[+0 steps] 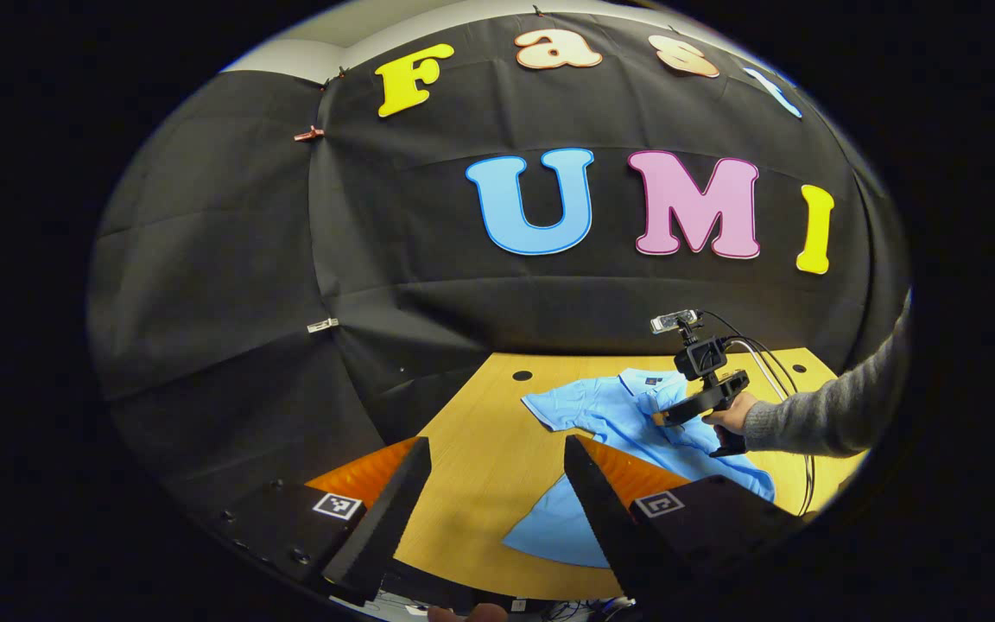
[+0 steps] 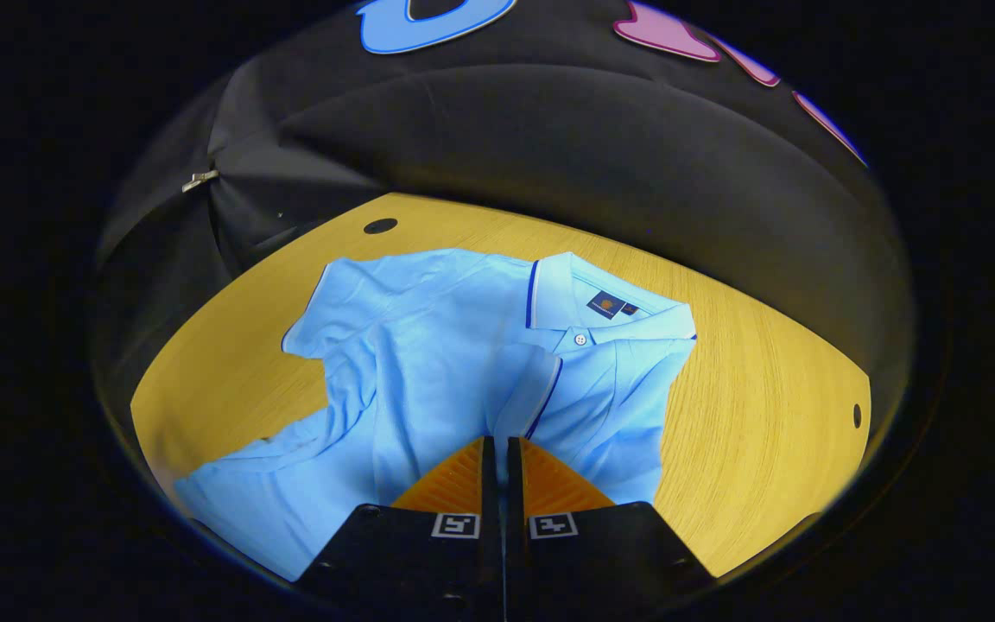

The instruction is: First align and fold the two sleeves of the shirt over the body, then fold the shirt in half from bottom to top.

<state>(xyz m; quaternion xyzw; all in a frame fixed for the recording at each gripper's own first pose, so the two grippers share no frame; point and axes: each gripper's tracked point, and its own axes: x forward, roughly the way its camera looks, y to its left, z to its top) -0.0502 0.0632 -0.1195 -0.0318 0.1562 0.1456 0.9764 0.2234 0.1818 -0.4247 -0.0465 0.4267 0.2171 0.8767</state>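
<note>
While the light blue short-sleeved polo shirt [image 2: 428, 363] lies flat on the yellow wood-grain table [image 2: 748, 406], collar toward the black cloth wall, the right gripper [image 2: 498, 449] sits low over its chest with both fingers drawn together, pinching the navy-piped edge of a sleeve [image 2: 532, 389] that is folded across the front; cloth looks caught between the tips, gap near zero. Opposite sleeve [image 2: 325, 302] is still spread out flat toward the table's far-left corner. Writing: a small dark square neck label [image 2: 605, 304] inside the collar carries an orange round mark, text too small to read; one white button [image 2: 580, 339] sits below it on the placket. Black-and-white square marker tags [image 2: 454, 524] are on each finger base, pattern only. In the left gripper view, the left gripper [image 1: 497, 471] is held off the near table edge above bare wood, fingers wide apart, nothing between them, shirt hem just beyond its right finger. Same view shows the other gripper farther off, gripped by a hand [image 1: 726, 415] in a grey knit sleeve [image 1: 826, 415], tilted down onto the shirt, cables trailing behind it.
</note>
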